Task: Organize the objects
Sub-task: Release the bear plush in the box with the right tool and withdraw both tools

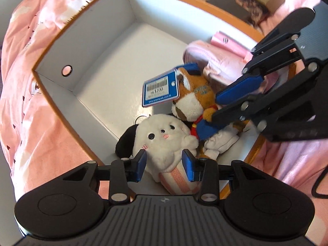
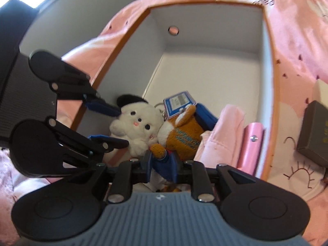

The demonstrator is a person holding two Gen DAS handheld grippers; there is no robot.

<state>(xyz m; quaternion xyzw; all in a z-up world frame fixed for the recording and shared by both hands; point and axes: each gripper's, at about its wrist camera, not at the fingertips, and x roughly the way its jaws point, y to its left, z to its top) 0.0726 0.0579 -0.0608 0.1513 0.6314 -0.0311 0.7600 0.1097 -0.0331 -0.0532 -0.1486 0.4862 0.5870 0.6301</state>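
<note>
An orange-rimmed box [image 1: 61,39] with white inside walls lies on a pink bedspread. In it lie a white plush dog [image 1: 164,137] with a black ear and a brown plush [image 1: 196,94] in blue and red clothes with a blue price tag [image 1: 161,89]. My left gripper [image 1: 164,165] is open, its blue pads on either side of the white dog's body. My right gripper [image 2: 162,167] is shut on the brown plush's [image 2: 182,137] blue and red clothing. The white dog [image 2: 139,125] shows left of it in the right wrist view.
A folded pink cloth [image 2: 221,135] and a pink tube [image 2: 251,143] lie in the box's right end. A grey box [image 2: 315,133] sits on the bedspread outside the box [image 2: 270,82]. Another dark box [image 1: 242,4] lies beyond the far rim.
</note>
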